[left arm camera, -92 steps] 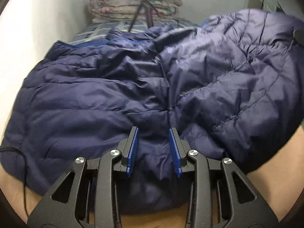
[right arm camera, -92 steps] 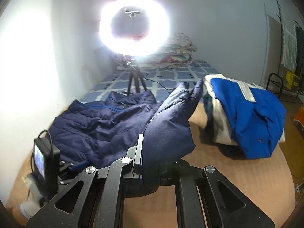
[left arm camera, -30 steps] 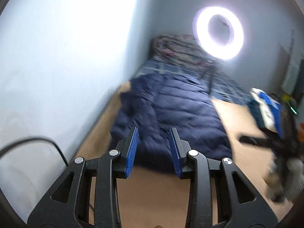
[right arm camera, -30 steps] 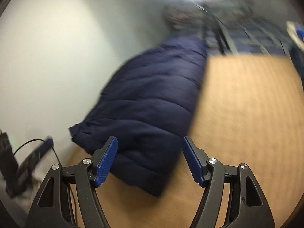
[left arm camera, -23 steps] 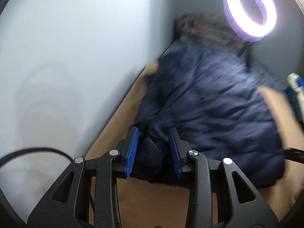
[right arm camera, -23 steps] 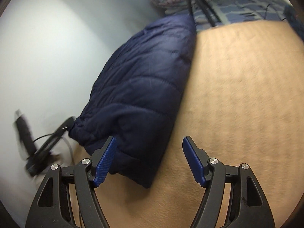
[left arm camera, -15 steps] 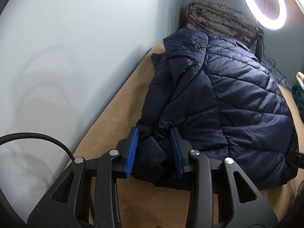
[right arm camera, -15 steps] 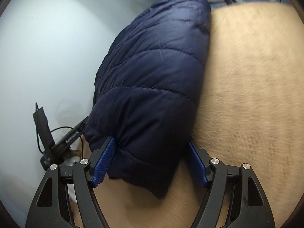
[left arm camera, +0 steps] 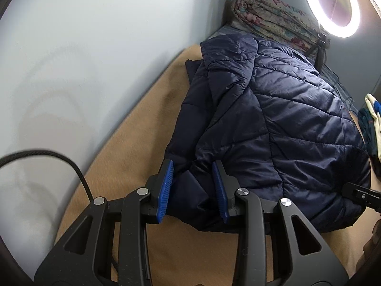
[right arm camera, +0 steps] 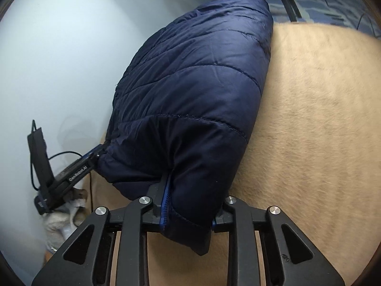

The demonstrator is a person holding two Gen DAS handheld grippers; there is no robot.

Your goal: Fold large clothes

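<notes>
A navy quilted puffer jacket (left arm camera: 281,124) lies folded lengthwise on a tan blanket (left arm camera: 147,128) beside the wall. My left gripper (left arm camera: 194,188) is open, its blue pads either side of the jacket's near left hem corner. In the right wrist view the jacket (right arm camera: 195,90) fills the middle. My right gripper (right arm camera: 190,200) has closed in around the near right hem corner, and the fabric bulges between its fingers. The left gripper (right arm camera: 78,169) shows at the jacket's other corner there.
A pale wall (left arm camera: 83,59) runs along the left. A lit ring light (left arm camera: 333,7) on a tripod and a folded floral quilt (left arm camera: 273,21) stand at the far end. A blue and white garment (left arm camera: 373,109) lies at the right. Bare tan blanket (right arm camera: 316,119) spreads right of the jacket.
Both grippers have come down to the jacket's near hem. The right gripper's wide-open fingers have closed onto the right corner. The left gripper has slid around the left corner, still open.
</notes>
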